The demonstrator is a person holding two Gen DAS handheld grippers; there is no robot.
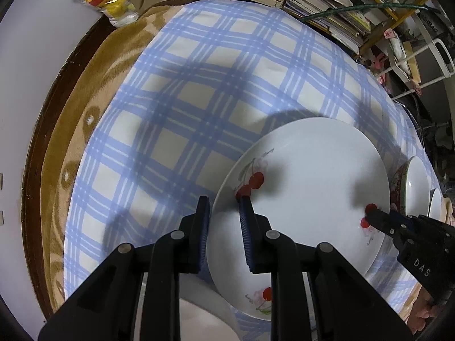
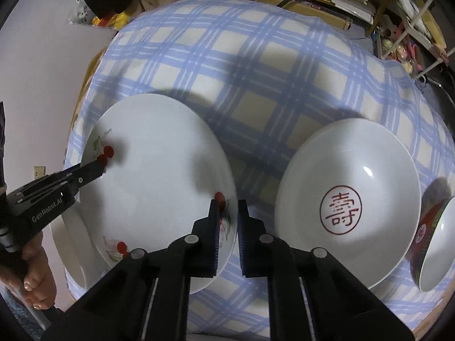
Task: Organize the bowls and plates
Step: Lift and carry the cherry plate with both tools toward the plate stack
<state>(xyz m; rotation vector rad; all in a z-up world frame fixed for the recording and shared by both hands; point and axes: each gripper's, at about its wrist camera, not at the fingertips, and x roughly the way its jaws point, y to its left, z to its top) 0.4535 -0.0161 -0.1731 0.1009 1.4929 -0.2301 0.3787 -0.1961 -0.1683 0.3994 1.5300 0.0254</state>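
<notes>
White cherry plate (image 2: 159, 187) between 2 tools, seemingly ungripped.

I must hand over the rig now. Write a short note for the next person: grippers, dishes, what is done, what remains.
Left gripper: straddles the left rim of the cherry plate, jaws apart.
Right gripper: straddles that plate's right rim, jaws apart.
The cherry plate lies over another white dish.
White bowl with a red seal sits to the right on the checked cloth; a red-patterned bowl is beyond it.
Done: nothing clearly stacked.
Left: group plates and bowls.
</notes>
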